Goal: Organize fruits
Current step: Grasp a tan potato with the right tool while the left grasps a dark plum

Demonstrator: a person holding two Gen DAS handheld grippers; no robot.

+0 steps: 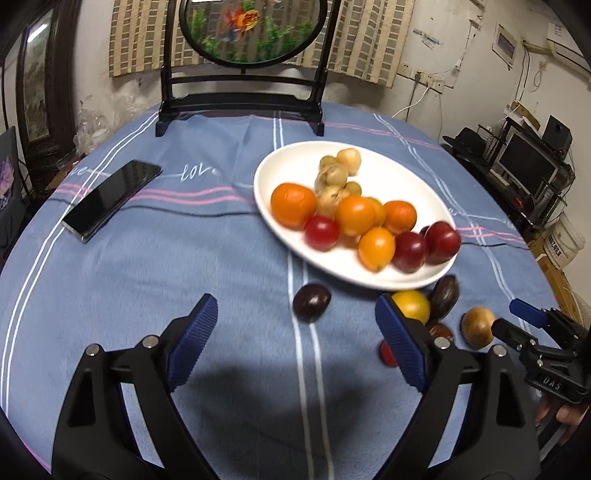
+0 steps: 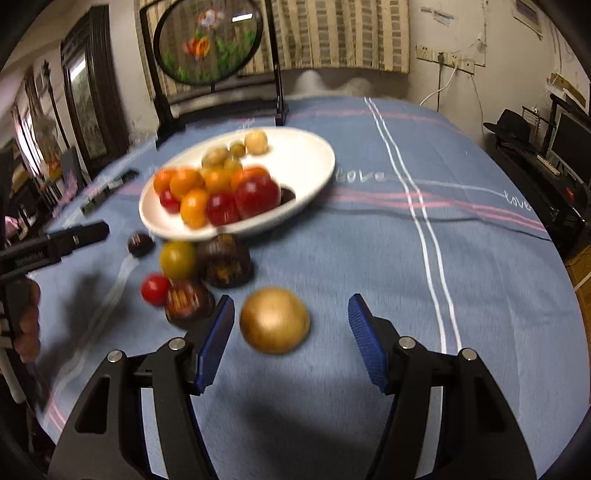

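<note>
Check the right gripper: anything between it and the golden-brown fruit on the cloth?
Nothing visible. The right gripper is open, and the golden-brown fruit lies on the tablecloth between its fingertips, nearer the left one. A dark striped fruit sits just outside that finger, not in the path.

- A lived-in home room: round table under a blue striped tablecloth (image 1: 147, 280), white fruit plate (image 1: 280, 155) near centre.
- At 12 o'clock, a goldfish screen (image 1: 251, 26); at 2 o'clock, a computer monitor (image 1: 524, 162).

One white plate (image 1: 280, 229), one phone (image 1: 110, 197), two hand-held grippers.
</note>
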